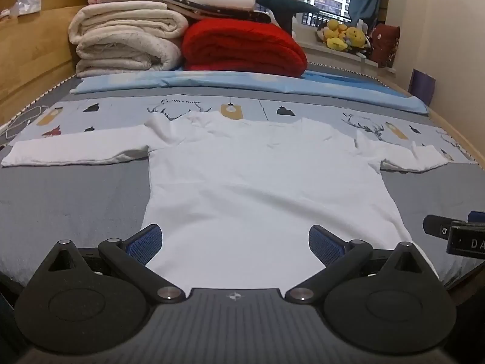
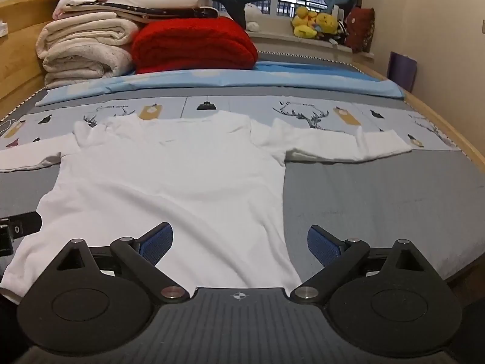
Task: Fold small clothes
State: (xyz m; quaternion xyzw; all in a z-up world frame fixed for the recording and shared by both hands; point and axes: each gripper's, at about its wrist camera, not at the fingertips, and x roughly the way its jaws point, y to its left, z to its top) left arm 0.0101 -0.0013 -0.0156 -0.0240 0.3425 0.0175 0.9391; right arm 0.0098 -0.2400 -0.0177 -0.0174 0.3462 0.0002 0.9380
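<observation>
One white shirt (image 1: 260,182) lies flat; two sleeves spread.

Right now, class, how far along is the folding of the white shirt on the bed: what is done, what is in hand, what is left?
Done: the white shirt lies spread flat on the bed, both sleeves out to the sides. In hand: nothing is gripped; the left gripper and right gripper both hang open over the hem. Left: every fold, since no sleeve or side has been turned in yet.
</observation>
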